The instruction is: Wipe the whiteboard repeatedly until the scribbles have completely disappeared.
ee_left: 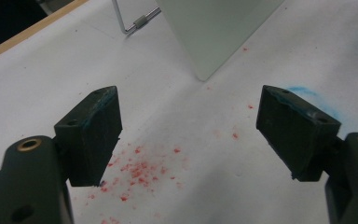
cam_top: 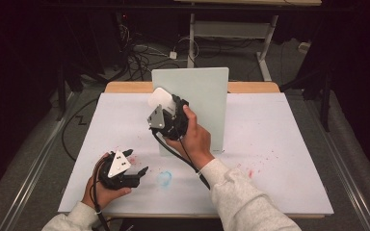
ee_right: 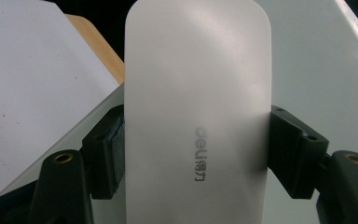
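A pale upright board (cam_top: 200, 103) stands on a wire stand near the middle of the white table (cam_top: 270, 144). My right gripper (cam_top: 166, 113) is raised against the board's left part and is shut on a white rounded eraser block (cam_top: 160, 99). In the right gripper view the block (ee_right: 196, 107), with grey printed lettering, fills the space between both pads. My left gripper (cam_top: 134, 163) rests low near the table's front left, open, with nothing between its fingers (ee_left: 95, 130). The board's lower corner (ee_left: 214, 37) lies beyond the left gripper's jaws.
Red powder specks (ee_left: 140, 170) lie on the table below the left gripper, and a faint blue smear (cam_top: 164, 178) sits near the front. More red specks (cam_top: 250, 171) mark the right side. The board's wire stand foot (ee_left: 137, 21) sticks out behind it. Dark floor with cables surrounds the table.
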A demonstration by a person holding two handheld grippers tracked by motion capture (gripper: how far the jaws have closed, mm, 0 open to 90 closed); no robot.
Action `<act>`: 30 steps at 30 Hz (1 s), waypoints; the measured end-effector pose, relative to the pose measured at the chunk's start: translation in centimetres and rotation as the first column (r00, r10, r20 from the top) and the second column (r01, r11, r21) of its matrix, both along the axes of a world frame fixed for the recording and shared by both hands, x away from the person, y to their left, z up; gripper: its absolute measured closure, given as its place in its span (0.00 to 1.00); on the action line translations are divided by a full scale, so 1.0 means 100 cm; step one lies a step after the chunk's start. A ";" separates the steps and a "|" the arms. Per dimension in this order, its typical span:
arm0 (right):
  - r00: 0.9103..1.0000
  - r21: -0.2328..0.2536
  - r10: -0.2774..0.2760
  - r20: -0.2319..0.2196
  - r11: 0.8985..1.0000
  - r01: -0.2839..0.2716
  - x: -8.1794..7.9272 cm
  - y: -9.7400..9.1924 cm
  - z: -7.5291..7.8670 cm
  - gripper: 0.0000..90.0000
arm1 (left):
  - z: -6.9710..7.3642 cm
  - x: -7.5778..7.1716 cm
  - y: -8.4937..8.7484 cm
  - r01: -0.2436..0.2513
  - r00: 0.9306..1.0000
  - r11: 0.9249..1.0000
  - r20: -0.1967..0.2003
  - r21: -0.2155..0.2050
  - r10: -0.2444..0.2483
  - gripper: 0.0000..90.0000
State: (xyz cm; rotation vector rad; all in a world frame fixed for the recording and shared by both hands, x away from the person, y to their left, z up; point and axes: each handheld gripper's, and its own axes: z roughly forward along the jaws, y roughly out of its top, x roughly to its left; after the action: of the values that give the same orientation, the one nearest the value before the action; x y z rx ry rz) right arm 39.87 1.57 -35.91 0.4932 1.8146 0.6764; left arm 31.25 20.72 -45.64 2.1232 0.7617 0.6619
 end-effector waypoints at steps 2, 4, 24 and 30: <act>1.000 0.010 -0.027 0.007 1.000 0.027 0.002 -0.006 0.004 0.34 | 0.000 0.000 0.000 -0.001 1.000 1.000 0.000 0.001 0.001 0.24; 0.999 0.055 -0.035 -0.014 0.998 0.035 0.005 -0.017 0.011 0.34 | -0.001 0.000 0.000 -0.002 1.000 1.000 -0.001 0.002 0.002 0.24; 0.997 0.036 -0.066 0.031 0.997 0.065 0.008 -0.025 0.015 0.34 | -0.002 0.003 -0.004 0.008 1.000 1.000 -0.007 0.010 -0.008 0.24; 1.000 -0.010 -0.012 0.026 1.000 0.012 0.003 0.001 0.006 0.34 | -0.001 0.001 -0.001 0.009 1.000 1.000 -0.001 0.000 -0.009 0.24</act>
State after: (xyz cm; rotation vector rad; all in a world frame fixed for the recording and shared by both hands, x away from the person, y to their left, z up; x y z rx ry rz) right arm 40.16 1.71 -35.30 0.4858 1.7889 0.6620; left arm 31.36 20.64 -45.72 2.1261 0.7527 0.6558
